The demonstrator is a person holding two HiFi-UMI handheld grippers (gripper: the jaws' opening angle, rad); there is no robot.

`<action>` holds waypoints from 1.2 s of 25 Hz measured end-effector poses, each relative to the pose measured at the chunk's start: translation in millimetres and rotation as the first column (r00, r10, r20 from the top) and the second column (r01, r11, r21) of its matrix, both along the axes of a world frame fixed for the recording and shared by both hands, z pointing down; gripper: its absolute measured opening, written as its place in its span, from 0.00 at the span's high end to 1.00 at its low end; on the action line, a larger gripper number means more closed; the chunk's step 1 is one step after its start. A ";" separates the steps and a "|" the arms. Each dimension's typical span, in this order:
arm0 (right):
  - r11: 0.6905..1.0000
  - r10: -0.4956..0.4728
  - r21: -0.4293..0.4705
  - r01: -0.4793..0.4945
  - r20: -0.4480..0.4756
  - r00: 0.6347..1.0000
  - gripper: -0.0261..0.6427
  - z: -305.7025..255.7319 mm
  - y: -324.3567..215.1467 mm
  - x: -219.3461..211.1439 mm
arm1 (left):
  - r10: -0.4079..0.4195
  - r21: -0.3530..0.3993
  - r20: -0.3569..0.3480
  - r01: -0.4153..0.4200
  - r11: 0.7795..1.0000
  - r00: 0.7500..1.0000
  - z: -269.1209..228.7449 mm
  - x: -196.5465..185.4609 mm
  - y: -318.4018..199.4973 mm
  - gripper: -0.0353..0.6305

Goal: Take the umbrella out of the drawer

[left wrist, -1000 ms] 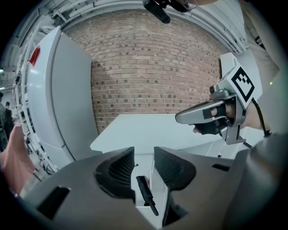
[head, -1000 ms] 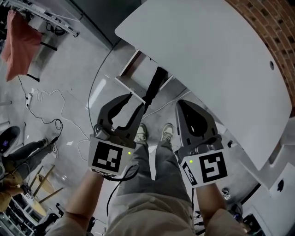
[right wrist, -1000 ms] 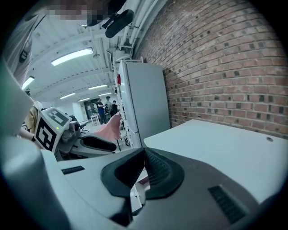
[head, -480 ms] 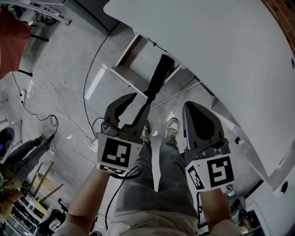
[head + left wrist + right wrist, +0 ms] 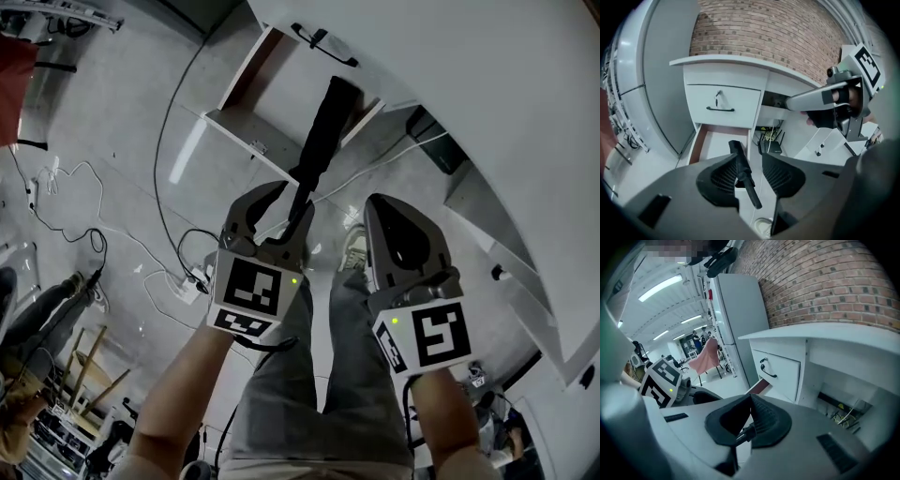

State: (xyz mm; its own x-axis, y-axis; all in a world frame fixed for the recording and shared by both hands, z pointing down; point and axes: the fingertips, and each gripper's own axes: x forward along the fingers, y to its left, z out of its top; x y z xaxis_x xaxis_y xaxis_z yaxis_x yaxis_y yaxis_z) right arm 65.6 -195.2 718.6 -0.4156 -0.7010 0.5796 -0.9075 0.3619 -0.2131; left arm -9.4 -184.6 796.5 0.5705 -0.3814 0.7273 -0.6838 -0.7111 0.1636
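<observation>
Under the curved white desk (image 5: 469,75), against the brick wall (image 5: 778,33), items as found:

1. Drawer (image 5: 242,82). The lower of two, pulled out, with a pale floor and a reddish-brown inner side. In the head view it sits at twelve o'clock of the left gripper. The upper drawer above it is shut and has a black handle (image 5: 720,109).

2. Umbrella (image 5: 319,141). Black, folded, slim, lying on a slant. Its far end is over the open drawer's front right corner. Its near end comes down between the left gripper's jaws. Whether it rests on the drawer's rim I cannot tell.

3. Left gripper (image 5: 291,202). Its jaws stand wide apart and have just been opening. The umbrella is between them, lying along the left pad, with the right pad clear of it.

4. Right gripper (image 5: 751,398). Its jaws are together at the tips and hold nothing. It is just beside the left gripper, at three o'clock of it.

5. Router (image 5: 771,145). Black, with aerials, on the floor beneath the desk, at one o'clock of the umbrella in the left gripper view.

6. Grey trousers (image 5: 319,375) and light shoes (image 5: 354,251). The person's own, at six o'clock of the grippers.

7. Loose cables (image 5: 112,244). On the floor at nine o'clock.
</observation>
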 end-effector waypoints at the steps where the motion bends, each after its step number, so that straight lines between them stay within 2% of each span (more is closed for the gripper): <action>1: 1.000 -0.001 -0.009 0.001 -0.001 1.000 0.95 10.6 1.8 -0.2 | 0.003 -0.006 0.007 -0.003 1.000 1.000 12.0 0.1 0.6 0.73; 12: 0.996 -0.026 -0.085 0.025 -0.009 1.000 0.95 111.1 23.0 -4.9 | -0.002 -0.094 0.024 0.005 0.996 1.000 126.5 8.0 17.3 0.73; 22: 0.993 -0.036 -0.115 0.036 0.001 0.999 0.95 151.8 30.9 -7.0 | -0.059 -0.131 0.073 0.068 0.989 0.996 177.7 12.3 22.2 0.73; 26: 0.991 -0.044 -0.125 0.044 0.006 0.999 0.95 160.1 35.4 -7.1 | -0.120 -0.129 0.080 0.129 0.983 0.990 185.1 6.5 20.7 0.74; 30: 0.989 -0.032 -0.142 0.033 0.014 0.999 0.95 168.2 40.8 -5.8 | -0.144 -0.111 0.076 0.152 0.982 0.987 190.5 7.7 15.3 0.78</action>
State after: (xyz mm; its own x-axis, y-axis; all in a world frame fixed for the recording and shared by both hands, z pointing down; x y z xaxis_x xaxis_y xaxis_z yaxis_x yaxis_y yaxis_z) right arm 59.8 -154.3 886.8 -0.4442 -0.5978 0.6673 -0.8929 0.3565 -0.2750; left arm -1.7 -169.3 986.9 0.4618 -0.3687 0.8067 -0.7926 -0.5797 0.1888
